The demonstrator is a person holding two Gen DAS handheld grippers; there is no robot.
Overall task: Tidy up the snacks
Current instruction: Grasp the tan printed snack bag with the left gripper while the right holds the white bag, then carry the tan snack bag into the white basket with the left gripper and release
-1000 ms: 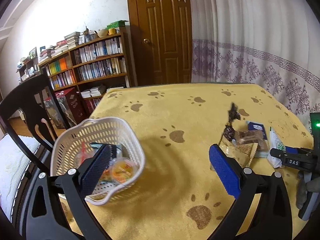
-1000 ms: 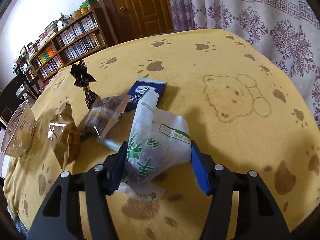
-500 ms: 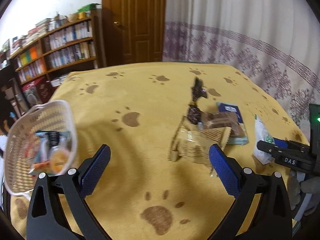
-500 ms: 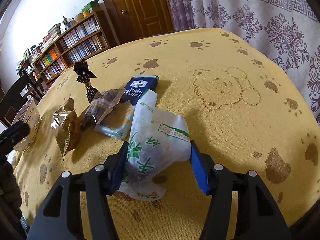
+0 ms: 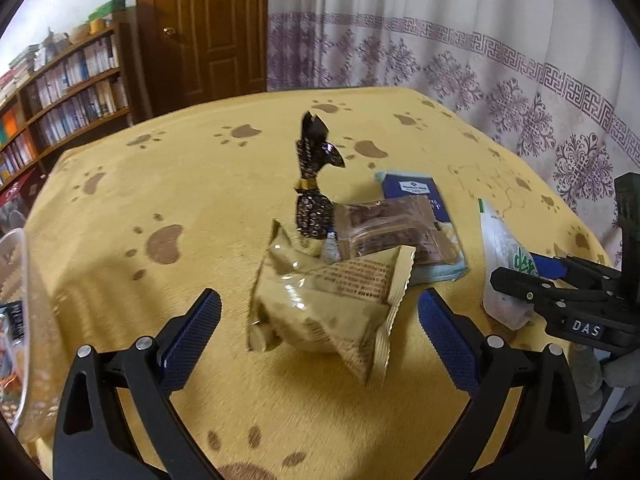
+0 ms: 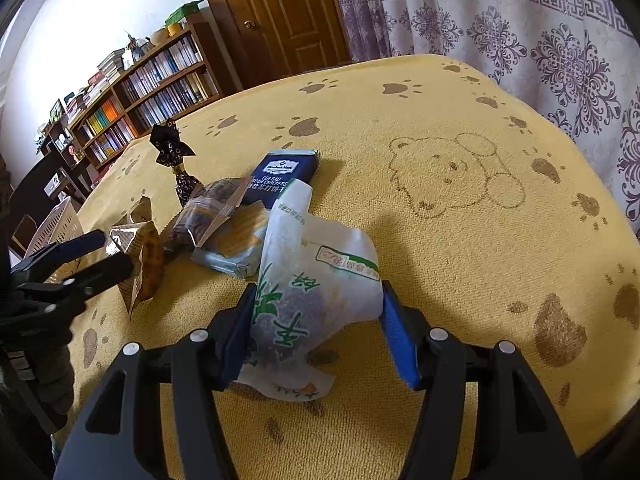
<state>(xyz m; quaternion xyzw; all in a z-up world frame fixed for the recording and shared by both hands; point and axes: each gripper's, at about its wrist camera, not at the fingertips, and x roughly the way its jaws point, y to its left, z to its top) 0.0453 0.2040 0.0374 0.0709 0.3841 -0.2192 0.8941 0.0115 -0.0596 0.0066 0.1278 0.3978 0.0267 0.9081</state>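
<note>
Left gripper is spread wide around the gold foil packet — pads not touching it yet. Right gripper is clamped on the white bag with green print. Both snacks lie on the yellow paw-print cloth, beside the blue cracker pack — basket off at left.

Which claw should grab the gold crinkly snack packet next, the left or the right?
Probably the left claw: it's open with the gold packet right between its fingers. The right claw is around the white bag.
</note>
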